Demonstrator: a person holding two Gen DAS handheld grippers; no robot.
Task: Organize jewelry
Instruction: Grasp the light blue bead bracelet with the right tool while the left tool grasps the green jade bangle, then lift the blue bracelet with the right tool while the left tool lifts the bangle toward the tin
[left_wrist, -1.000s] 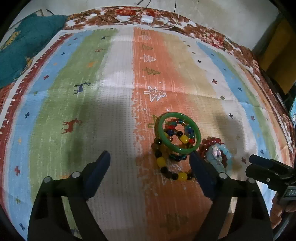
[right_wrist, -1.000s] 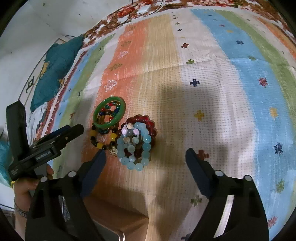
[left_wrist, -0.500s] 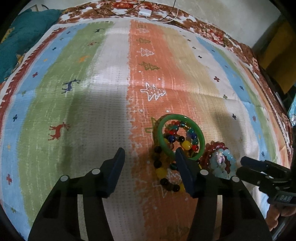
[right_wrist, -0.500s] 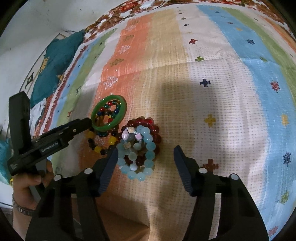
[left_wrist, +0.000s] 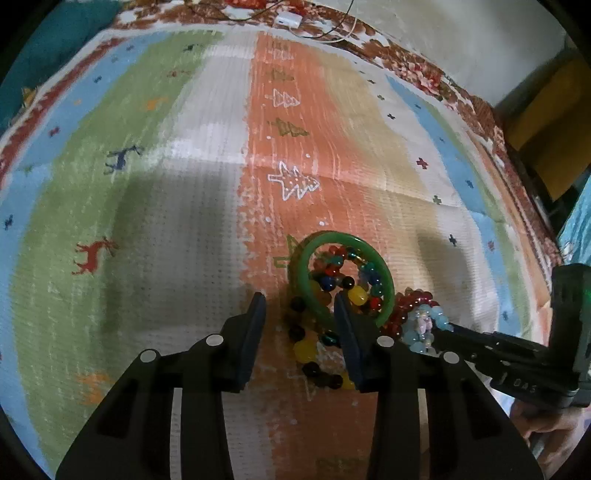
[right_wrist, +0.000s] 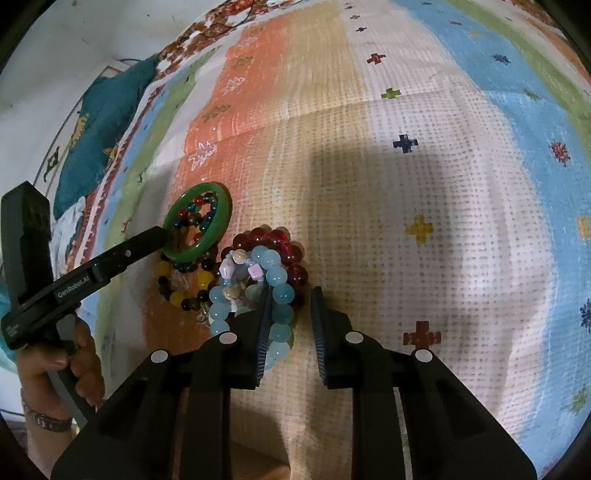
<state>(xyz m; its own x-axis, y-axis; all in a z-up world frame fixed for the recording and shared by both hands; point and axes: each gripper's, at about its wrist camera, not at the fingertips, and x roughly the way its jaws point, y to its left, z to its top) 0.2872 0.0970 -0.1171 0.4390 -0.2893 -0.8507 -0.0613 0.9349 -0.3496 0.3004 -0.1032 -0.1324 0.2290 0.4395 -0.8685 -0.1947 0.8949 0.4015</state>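
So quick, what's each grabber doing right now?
Left gripper: closing, green bangle rim between its fingers, not pinched yet.
Right gripper: closing, light blue bead bracelet between its fingers, not pinched yet.

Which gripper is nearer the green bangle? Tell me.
Left. The left gripper straddles the green bangle's near rim, jaws closing. The right gripper is beside it, over the blue beads.

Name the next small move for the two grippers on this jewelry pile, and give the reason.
Probably finish both closings, then lift gently apart. The left gripper is closing with the green bangle rim and dark beads between its fingers. The right gripper is closing around the light blue bead bracelet, which overlaps the red bead bracelet. The pieces lie piled together, so a slow lift should separate them.
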